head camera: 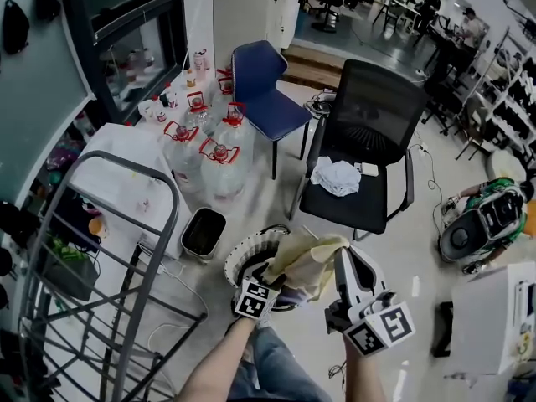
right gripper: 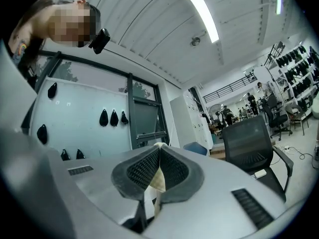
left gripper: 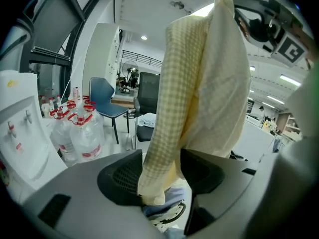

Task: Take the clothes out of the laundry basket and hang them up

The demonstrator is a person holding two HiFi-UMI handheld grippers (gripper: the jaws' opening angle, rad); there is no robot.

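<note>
Head view: office rm, grey floor point(head camera: 402, 249). Laundry basket point(head camera: 239, 262) on floor near black chair point(head camera: 368, 132), water jugs point(head camera: 213, 153), rack point(head camera: 126, 249). Yellow shirt point(head camera: 314, 262) above basket; right gripper point(right gripper: 158, 156) fingers pinch it; left gripper point(left gripper: 162, 176) fingers spread, cloth hanging btwn.

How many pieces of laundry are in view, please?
2: a yellow cloth in the right hand-held gripper, a white cloth on the black chair; the basket may hide more.

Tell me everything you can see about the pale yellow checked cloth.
The pale yellow checked fabric garment looks soft and thin, part checked, part plain. It hangs crumpled from the right gripper, whose jaws pinch its upper end, over the white laundry basket. Its lower end drapes between the open jaws of the left gripper.
</note>
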